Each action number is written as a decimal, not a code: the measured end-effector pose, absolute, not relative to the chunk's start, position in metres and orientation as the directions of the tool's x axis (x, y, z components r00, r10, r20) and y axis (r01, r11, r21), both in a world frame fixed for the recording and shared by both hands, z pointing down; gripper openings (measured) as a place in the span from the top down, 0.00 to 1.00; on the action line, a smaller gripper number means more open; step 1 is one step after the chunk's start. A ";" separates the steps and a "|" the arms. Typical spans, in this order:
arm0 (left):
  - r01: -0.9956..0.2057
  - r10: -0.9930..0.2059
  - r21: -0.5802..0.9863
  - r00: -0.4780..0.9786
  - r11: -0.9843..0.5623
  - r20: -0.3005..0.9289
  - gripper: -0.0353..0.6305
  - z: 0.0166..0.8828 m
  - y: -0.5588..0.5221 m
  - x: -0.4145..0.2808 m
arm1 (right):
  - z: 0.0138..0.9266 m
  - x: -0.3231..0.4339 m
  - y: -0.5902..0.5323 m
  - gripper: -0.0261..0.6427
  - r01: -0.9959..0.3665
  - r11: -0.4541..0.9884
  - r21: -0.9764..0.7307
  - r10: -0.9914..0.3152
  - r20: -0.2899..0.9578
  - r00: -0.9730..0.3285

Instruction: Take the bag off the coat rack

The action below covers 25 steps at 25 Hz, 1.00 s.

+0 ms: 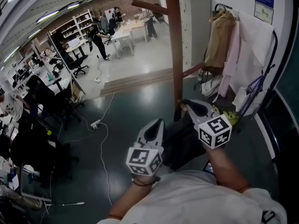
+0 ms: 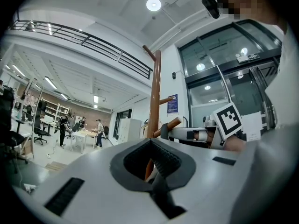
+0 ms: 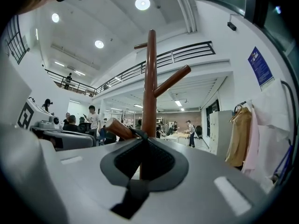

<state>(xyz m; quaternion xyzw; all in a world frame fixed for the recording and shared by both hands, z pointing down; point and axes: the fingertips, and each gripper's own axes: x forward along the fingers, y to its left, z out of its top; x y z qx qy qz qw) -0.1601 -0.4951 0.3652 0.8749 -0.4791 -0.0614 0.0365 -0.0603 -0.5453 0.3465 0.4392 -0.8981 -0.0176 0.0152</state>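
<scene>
In the head view, the black bag hangs low against the brown coat rack, between the two tools. The right hand-held gripper has its tips at the pole where the bag is hung. The left hand-held gripper sits just beside the bag, lower down.

The left gripper view shows its jaws pressed together at the tips with nothing between them. The rack's pole stands beyond.

In the right gripper view, a dark strap lies over a lower peg, right at the tips. The jaws appear to be pinching it.

The bag looks soft and slack, probably light, so it should sag and swing once freed. The strap at the peg is the best place to hold it, lifting up and outward along the peg's slant.
</scene>
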 end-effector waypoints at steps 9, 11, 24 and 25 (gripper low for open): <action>-0.825 -0.834 0.119 0.547 -0.552 -0.076 0.94 0.364 -0.472 -0.152 | 0.333 -0.048 -0.517 0.92 -0.794 0.608 0.010 -0.793 -0.033 -0.608; -0.824 -0.832 0.115 0.549 -0.555 -0.079 0.94 0.362 -0.465 -0.151 | 0.327 -0.048 -0.508 0.92 -0.792 0.610 0.008 -0.792 -0.044 -0.610; -0.821 -0.829 0.113 0.554 -0.560 -0.076 0.94 0.361 -0.428 -0.147 | 0.332 -0.039 -0.470 0.93 -0.796 0.598 -0.090 -0.801 -0.074 -0.594; -0.821 -0.829 0.114 0.555 -0.560 -0.073 0.94 0.363 -0.427 -0.147 | 0.333 -0.040 -0.467 0.93 -0.797 0.596 -0.097 -0.803 -0.084 -0.590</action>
